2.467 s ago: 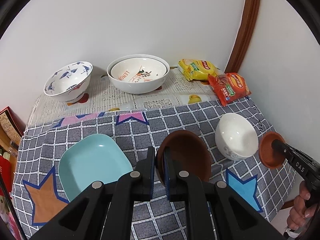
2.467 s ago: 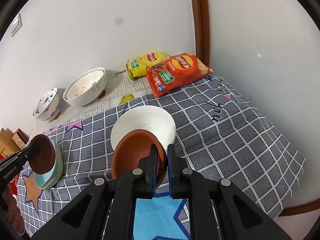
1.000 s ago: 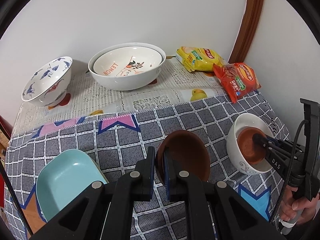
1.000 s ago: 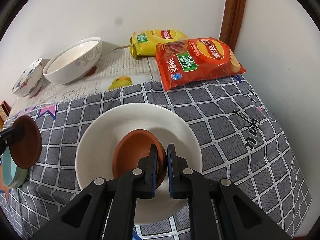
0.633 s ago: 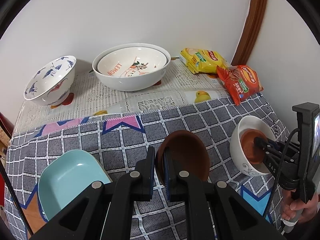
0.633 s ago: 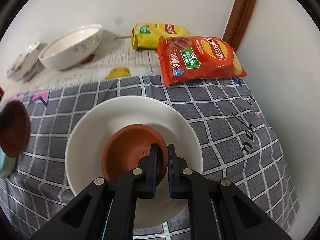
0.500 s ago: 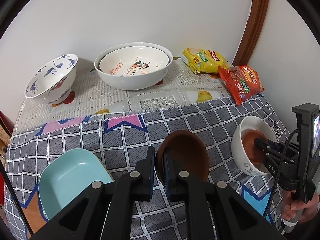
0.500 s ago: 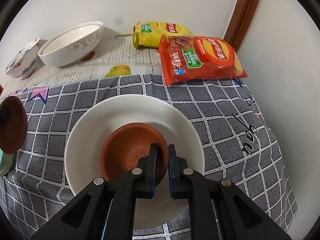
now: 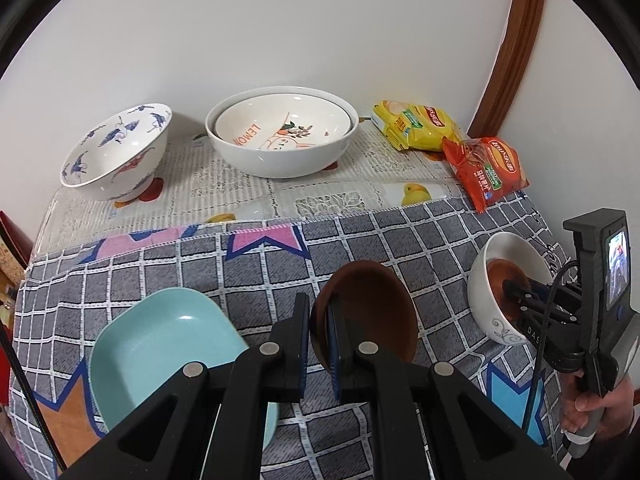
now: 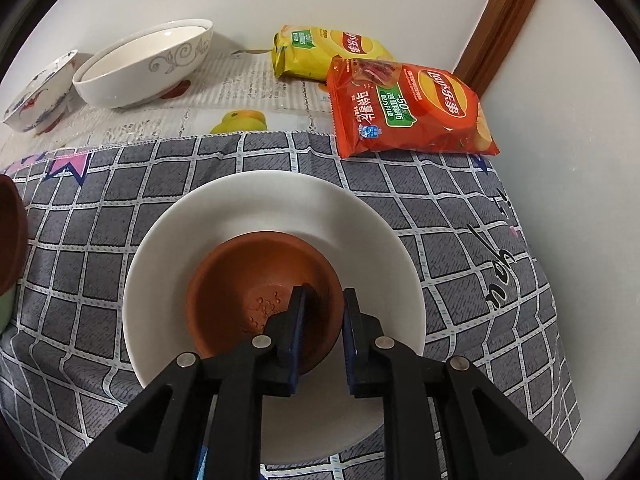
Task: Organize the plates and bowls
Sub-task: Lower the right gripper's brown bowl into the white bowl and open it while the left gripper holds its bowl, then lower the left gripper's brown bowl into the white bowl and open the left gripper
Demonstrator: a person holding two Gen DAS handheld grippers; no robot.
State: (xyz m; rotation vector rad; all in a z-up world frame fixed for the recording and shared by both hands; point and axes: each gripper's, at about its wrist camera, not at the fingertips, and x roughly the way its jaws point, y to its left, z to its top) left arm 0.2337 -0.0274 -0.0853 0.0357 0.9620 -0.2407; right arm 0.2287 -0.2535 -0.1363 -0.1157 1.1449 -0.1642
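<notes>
My left gripper (image 9: 318, 320) is shut on the rim of a dark brown bowl (image 9: 376, 312) and holds it above the checked cloth, right of a light blue square plate (image 9: 160, 344). My right gripper (image 10: 323, 312) is open, its jaws parted around the near rim of a small brown dish (image 10: 260, 300) that rests inside a white bowl (image 10: 272, 204). That white bowl (image 9: 486, 280) and the right gripper (image 9: 514, 294) also show at the right of the left wrist view.
At the back stand a large white bowl (image 9: 280, 136) with another nested in it and a blue-patterned bowl (image 9: 116, 152). A yellow chip bag (image 10: 320, 52) and a red chip bag (image 10: 408, 108) lie by the wall corner. The table edge runs close on the right.
My right gripper lowered the small brown dish into the white bowl and its jaws have opened, letting it go. My left gripper still holds the dark brown bowl, almost unmoved.
</notes>
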